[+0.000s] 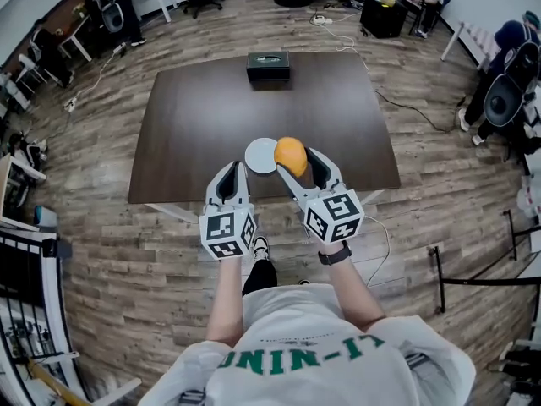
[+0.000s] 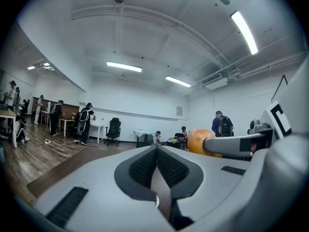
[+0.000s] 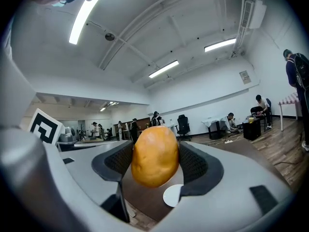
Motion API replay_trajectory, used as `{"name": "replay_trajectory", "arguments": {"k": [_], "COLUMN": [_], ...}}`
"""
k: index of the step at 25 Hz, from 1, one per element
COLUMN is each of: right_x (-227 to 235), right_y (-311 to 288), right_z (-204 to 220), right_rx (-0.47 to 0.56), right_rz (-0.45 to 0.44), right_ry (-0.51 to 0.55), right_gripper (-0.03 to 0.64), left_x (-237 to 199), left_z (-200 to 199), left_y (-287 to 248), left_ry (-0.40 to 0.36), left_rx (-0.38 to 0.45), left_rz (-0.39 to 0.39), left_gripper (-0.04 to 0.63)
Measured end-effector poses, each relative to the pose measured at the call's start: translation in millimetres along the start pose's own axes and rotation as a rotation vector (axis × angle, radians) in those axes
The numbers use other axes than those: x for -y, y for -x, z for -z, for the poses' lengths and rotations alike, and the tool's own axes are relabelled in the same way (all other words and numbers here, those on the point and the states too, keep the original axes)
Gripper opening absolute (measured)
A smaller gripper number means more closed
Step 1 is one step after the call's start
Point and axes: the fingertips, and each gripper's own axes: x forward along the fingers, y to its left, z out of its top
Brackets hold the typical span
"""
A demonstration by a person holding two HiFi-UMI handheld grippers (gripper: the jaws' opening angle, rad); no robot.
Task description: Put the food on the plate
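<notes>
An orange-yellow potato-like food (image 1: 290, 156) (image 3: 154, 155) is clamped between the pads of my right gripper (image 1: 295, 161) (image 3: 155, 159), lifted above the table's near edge. A small white plate (image 1: 261, 155) (image 3: 173, 195) lies on the dark brown table (image 1: 262, 108) just left of and below the food. My left gripper (image 1: 233, 176) (image 2: 156, 164) hovers at the near edge left of the plate, its pads pressed together with nothing between them. The food (image 2: 199, 141) also shows to the right in the left gripper view.
A black box (image 1: 268, 64) stands at the table's far edge. Wooden floor surrounds the table. Office chairs, desks and several people are along the room's far walls, and cables run over the floor at the right.
</notes>
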Motion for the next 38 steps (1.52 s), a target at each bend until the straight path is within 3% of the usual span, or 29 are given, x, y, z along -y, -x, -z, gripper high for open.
{"name": "replay_trajectory", "arguments": {"k": [7, 16, 26, 38], "right_x": [-7.5, -6.9, 45.0, 85.8], "right_y": [-103.8, -179.4, -207.3, -238.1], "right_z": [-30.0, -7.7, 15.8, 66.9], "right_rx": [0.021, 0.001, -0.06, -0.167], "right_rz": [0.005, 0.084, 0.179, 0.148], "right_ry": [0.018, -0.017, -0.026, -0.059], "right_gripper": [0.313, 0.313, 0.313, 0.313], "left_x": [-73.2, -137.9, -130.6, -124.3], "left_z": [-36.2, -22.2, 12.0, 57.2], "left_y": [-75.8, -132.1, -184.5, -231.0], "left_ry": [-0.003, 0.019, 0.008, 0.013], "left_rx": [0.039, 0.028, -0.024, -0.054], "left_rz": [0.062, 0.171, 0.282, 0.298], "left_gripper": [0.014, 0.014, 0.014, 0.011]}}
